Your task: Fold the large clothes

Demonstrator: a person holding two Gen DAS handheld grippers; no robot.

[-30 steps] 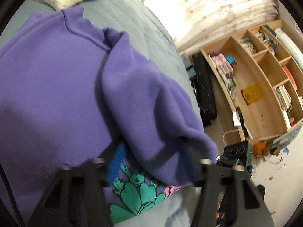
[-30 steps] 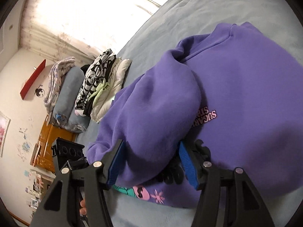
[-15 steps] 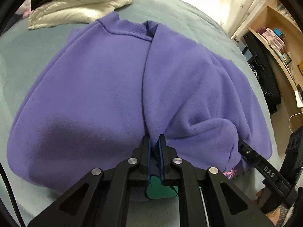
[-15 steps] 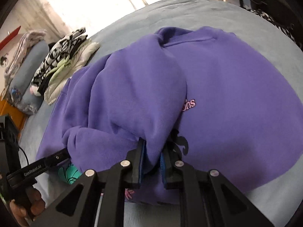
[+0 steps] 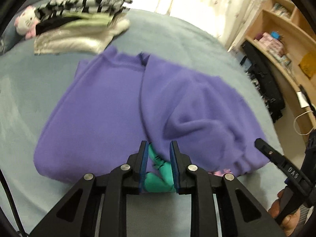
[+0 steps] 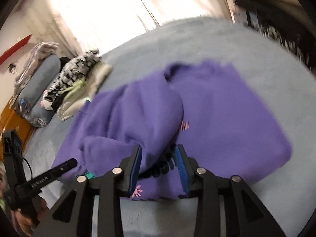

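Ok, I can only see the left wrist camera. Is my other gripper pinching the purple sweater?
Observer: No. The right gripper has just been opening its jaws. The folded sleeve lies between them, unpinched.
Operator: Is there any writing on the sweater?
Observer: Yes, small pink lettering peeks out beside the sleeve's edge.
Operator: What's behind the clothes pile?
Observer: A rolled grey blanket lies alongside it.
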